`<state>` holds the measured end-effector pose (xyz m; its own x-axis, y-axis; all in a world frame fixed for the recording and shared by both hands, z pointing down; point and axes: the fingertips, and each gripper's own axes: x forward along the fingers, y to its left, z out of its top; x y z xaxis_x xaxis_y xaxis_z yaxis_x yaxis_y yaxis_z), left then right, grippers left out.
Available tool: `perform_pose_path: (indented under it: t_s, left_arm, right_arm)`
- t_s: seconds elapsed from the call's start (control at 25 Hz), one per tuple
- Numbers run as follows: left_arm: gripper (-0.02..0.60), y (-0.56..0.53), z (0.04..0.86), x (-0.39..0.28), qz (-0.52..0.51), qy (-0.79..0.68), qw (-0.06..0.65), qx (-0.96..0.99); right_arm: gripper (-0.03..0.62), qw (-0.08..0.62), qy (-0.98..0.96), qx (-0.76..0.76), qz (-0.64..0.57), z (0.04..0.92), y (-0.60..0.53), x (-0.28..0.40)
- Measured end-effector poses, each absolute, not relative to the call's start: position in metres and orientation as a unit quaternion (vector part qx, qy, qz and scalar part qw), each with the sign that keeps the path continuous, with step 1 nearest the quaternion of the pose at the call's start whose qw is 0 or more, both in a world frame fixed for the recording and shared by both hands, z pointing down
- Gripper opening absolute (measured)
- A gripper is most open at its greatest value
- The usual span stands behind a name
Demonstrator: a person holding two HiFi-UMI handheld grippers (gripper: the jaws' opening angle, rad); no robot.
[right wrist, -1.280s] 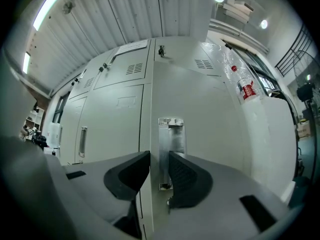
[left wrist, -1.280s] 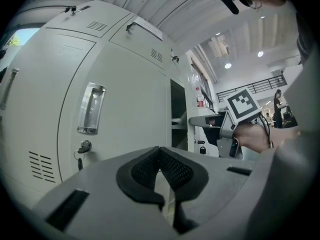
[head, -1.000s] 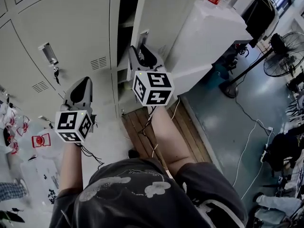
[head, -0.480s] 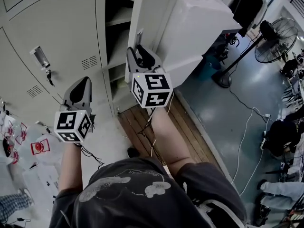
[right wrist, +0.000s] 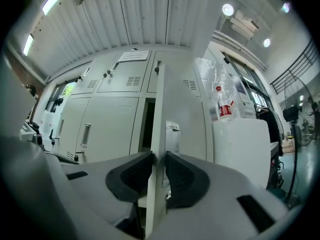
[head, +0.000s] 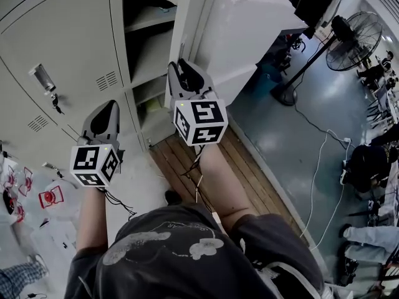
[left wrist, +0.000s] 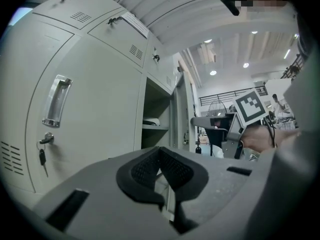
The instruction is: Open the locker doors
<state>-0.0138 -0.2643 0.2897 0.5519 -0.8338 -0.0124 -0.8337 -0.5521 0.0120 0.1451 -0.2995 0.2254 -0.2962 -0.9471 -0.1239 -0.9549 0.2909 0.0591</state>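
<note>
Workshop with a wall of pale grey metal lockers (head: 68, 36) above a strip of wooden plank floor (head: 187, 161). The right gripper (head: 184, 67), on a bare forearm (head: 218, 179) stretched forward, straddles the free edge of the open pale grey metal locker door (right wrist: 159, 109). Its jaws are closing, pads against both faces. The left gripper (head: 107, 108), held lower and to the left, points at a closed locker door (left wrist: 95, 119), jaws together and empty.

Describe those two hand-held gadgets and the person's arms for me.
Both the left tongs and right tongs are pale grey shells with black ribbed pads. Each carries a white cube printed with black square markers, trailing thin wires. The person wears a dark short-sleeved T-shirt with a pale print.
</note>
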Motion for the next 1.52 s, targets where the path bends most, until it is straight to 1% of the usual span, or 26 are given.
perform_pose_path:
  t_s: [0.32,0.88,1.52]
  left_arm:
    - [0.009,-0.265,0.291,0.003,-0.008,-0.457,0.004,0.889]
    - [0.009,-0.259,0.292,0.042,-0.008,-0.424,0.006,0.906]
    - [0.009,-0.26,0.295,0.063,-0.005,-0.416,0.008,0.909]
  right_arm:
    - [0.083,0.035,0.783,-0.618,0.07,0.226,-0.284,0.172]
    - [0.075,0.038,0.753,-0.654,0.064,0.226,-0.262,0.235]
    - [0.074,0.051,0.733,-0.676,0.049,0.227,-0.259,0.291]
